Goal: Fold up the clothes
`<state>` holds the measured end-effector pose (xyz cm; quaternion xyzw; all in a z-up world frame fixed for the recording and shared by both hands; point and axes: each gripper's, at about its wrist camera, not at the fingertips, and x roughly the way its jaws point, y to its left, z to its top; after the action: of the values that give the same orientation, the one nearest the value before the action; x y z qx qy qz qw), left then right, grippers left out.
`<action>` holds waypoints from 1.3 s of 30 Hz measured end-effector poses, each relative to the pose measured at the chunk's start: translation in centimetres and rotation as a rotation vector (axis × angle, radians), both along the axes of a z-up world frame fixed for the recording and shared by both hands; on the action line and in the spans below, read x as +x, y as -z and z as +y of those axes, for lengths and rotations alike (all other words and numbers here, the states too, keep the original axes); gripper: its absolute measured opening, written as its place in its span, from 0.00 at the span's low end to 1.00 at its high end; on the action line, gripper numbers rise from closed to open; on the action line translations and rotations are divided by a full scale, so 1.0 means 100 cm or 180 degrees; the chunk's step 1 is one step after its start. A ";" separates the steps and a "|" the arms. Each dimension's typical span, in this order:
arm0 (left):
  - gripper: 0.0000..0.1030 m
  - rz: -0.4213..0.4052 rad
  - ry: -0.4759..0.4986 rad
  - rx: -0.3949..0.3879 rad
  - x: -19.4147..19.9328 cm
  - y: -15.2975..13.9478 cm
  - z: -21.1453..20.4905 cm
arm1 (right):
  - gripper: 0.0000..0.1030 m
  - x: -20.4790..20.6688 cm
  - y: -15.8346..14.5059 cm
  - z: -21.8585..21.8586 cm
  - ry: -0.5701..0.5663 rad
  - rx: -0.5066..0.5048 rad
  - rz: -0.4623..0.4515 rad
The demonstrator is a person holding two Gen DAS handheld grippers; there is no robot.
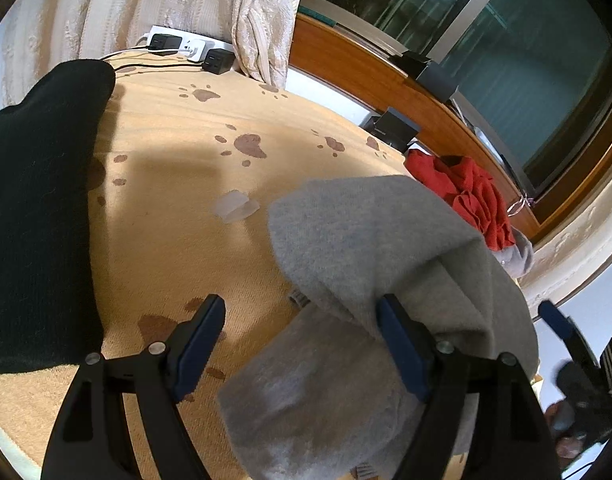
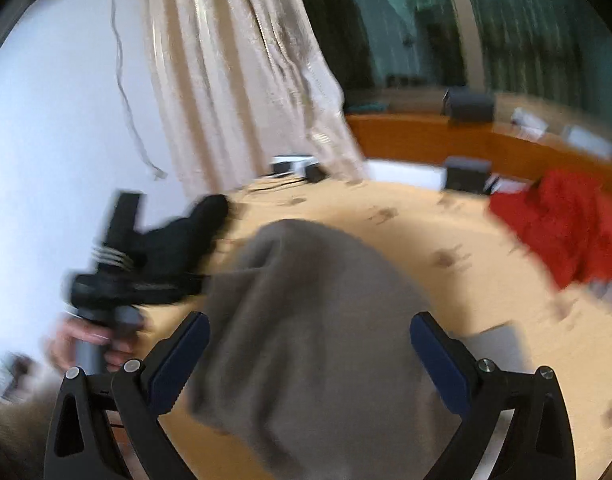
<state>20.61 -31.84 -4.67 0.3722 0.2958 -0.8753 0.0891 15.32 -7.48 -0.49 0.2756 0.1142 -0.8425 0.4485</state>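
Item one, grey garment [image 1: 369, 248]: lies bunched near the edge of the bed closest to me, one flap doubled over the rest, so I judge the fold part-made. Item two, left tongs [image 1: 302, 344]: jaws wide, nothing pressed between the pads; one finger [image 1: 401, 344] sits against the grey cloth and the other stands over bare blanket, which reads to me as a release or a reach, not a grip. Item three, right tongs [image 2: 309, 356]: jaws also wide, the grey cloth lying below and between them, untouched as far as the blurred view shows. Item four, red garment [image 1: 469, 196]: crumpled at the far edge by the wooden sill, presumably awaiting its turn. Item five, black garment [image 1: 38, 208]: laid at the left edge. Item six, paw-print blanket [image 1: 210, 152]: covers the bed, serving as the folding surface.
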 end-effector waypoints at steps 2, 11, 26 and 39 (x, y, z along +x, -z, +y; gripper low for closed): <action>0.79 -0.0001 0.0014 0.0005 0.001 0.001 0.001 | 0.99 0.003 0.008 -0.005 0.0038 0.0214 0.0212; 0.79 0.0042 0.0078 0.0020 0.004 0.004 0.003 | 0.99 -0.021 0.049 -0.009 -0.0003 0.0381 -0.0088; 0.80 -0.0050 0.0115 0.0066 -0.002 0.019 0.000 | 0.99 -0.035 0.067 -0.016 0.0083 0.0547 -0.0173; 0.80 -0.0051 0.0208 -0.0041 -0.002 0.019 0.003 | 1.00 -0.045 0.075 -0.009 0.0074 0.0449 -0.0361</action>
<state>20.42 -31.50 -6.56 0.3881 0.2771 -0.8765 0.0653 10.80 -8.35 -8.02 0.3551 0.1445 -0.8206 0.4240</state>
